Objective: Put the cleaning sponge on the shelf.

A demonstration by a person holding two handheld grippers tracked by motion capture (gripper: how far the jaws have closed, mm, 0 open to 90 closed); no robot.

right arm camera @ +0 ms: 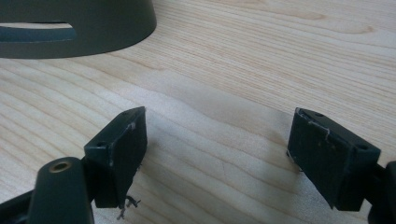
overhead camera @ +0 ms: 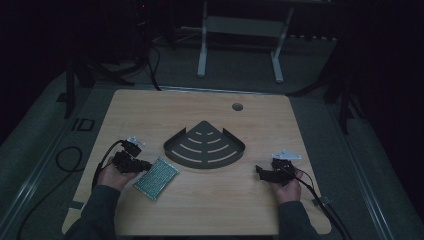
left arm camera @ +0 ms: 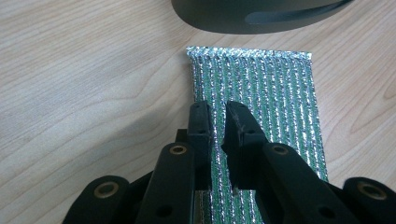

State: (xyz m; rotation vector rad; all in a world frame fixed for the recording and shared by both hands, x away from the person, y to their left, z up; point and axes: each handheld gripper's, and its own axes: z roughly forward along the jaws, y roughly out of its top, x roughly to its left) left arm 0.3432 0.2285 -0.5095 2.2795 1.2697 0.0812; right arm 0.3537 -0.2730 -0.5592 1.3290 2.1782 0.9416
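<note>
Hovering with its jaws a narrow gap apart and nothing gripped, the left gripper (left arm camera: pixel 218 112) sits over the green-and-silver scouring cloth (left arm camera: pixel 261 102), lying flat just before the dark corner rack (overhead camera: pixel 205 145), likely light, limp, best pinched at an edge.

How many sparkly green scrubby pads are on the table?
1. The green scouring pad lies flat on the table in front of the dark corner shelf, under the left gripper. Nothing looks able to hide another.

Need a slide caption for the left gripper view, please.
Left gripper, jaws slightly apart, over a green-and-silver scouring pad lying flat near a dark slotted tray.
</note>
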